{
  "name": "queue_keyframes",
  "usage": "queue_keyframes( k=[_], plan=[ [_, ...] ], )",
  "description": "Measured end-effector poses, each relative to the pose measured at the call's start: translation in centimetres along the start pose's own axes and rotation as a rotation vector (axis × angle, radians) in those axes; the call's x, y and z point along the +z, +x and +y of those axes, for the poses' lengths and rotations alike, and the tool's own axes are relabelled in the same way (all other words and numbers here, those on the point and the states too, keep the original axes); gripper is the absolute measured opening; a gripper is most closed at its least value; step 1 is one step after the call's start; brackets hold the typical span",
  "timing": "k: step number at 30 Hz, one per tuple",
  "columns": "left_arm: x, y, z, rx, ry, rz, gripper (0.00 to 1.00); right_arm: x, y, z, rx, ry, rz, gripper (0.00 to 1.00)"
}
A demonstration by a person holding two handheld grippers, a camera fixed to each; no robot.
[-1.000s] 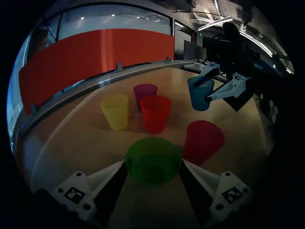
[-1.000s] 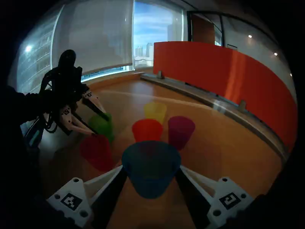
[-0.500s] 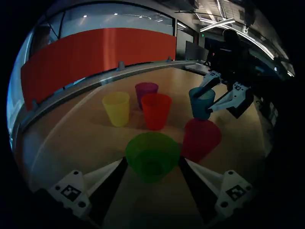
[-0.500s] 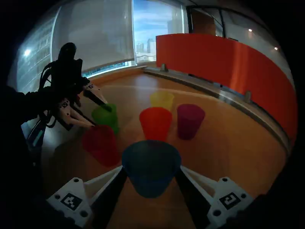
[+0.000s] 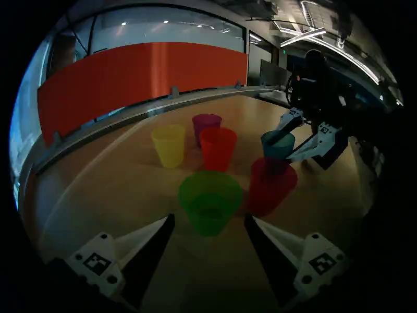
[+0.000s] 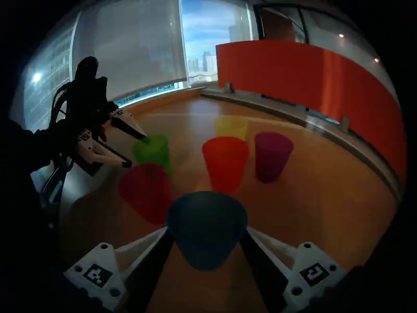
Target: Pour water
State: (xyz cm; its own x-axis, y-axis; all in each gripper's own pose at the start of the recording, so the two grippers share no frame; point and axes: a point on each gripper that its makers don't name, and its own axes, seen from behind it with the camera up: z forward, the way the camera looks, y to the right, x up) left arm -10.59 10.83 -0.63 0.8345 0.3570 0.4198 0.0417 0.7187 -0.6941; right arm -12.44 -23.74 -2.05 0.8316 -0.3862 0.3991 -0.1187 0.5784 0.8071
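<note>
Green cup (image 5: 210,201) stands on the wooden worktop (image 5: 114,188) just ahead of our left gripper (image 5: 207,229), whose fingers (image 5: 151,241) are spread and clear of it; to the right, beyond the red cup (image 5: 271,185), our right gripper (image 5: 280,147) pinches the blue cup (image 5: 274,144).

Left gripper (image 5: 207,217) has backed off the green cup (image 5: 210,201).

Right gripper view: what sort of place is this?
Probably a high-rise office or lab: a big window onto city towers, an orange partition panel, and a long wooden table.
</note>
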Motion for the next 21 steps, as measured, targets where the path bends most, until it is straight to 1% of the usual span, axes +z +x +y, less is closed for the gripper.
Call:
queue_keyframes(
  k=[12,21],
  plan=[
    [-1.4,0.8,0.8,-0.027,-0.008,0.040,0.99,0.1,-0.7,-0.6,-0.008,-0.006,0.009,0.88],
    [-2.1,0.7,1.2,-0.027,-0.005,0.050,0.99,-0.3,-2.0,-0.7,-0.017,-0.022,-0.014,0.89]
  ],
)
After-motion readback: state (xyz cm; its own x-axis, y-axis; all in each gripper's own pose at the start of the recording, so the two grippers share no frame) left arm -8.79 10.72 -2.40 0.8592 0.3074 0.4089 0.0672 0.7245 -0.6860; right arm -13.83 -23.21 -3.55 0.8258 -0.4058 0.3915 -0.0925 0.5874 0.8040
